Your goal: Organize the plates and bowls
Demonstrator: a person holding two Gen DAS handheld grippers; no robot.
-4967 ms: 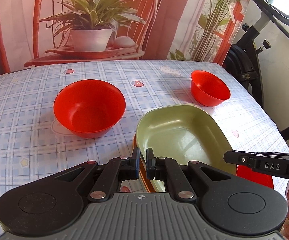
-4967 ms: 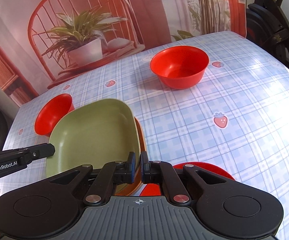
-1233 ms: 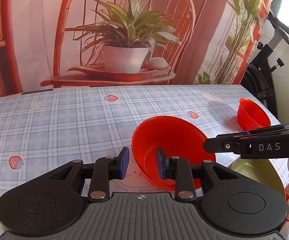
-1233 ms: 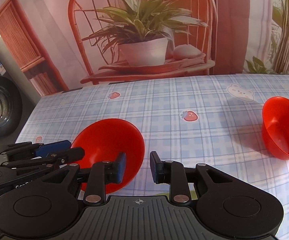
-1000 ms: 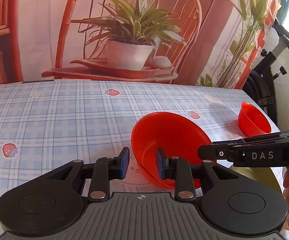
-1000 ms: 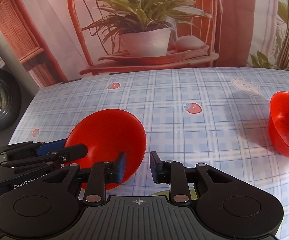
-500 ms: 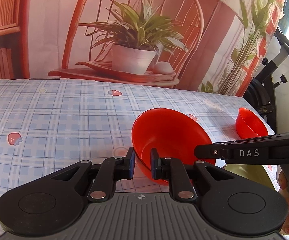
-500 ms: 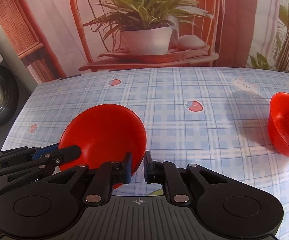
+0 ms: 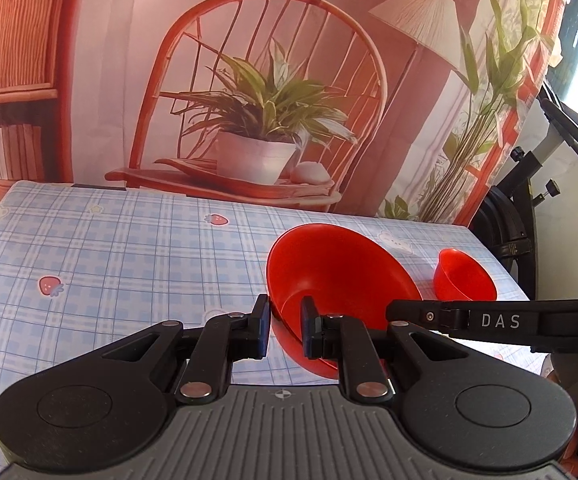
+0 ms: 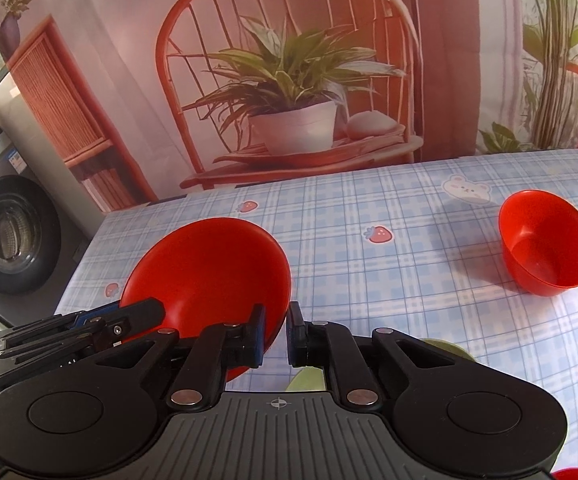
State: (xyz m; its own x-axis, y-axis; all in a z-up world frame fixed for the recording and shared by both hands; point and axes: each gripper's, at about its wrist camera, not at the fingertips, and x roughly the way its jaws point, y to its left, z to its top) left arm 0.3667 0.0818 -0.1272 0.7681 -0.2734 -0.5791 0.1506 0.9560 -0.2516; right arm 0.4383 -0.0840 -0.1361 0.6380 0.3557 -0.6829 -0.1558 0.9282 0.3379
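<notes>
Plaid strawberry tabletop (image 9: 121, 264) before a printed backdrop of chair and potted plant. Left claw (image 9: 285, 330) now narrowed onto the near rim of the large red bowl (image 9: 337, 280), tilted and seemingly lifted since a second ago, when the jaws stood wider. Right claw (image 10: 276, 334) also narrowed, rim at its gap; grip uncertain. Small red bowl (image 10: 547, 240) well apart at right. Green plate (image 10: 305, 380) just below: likely nesting next.
</notes>
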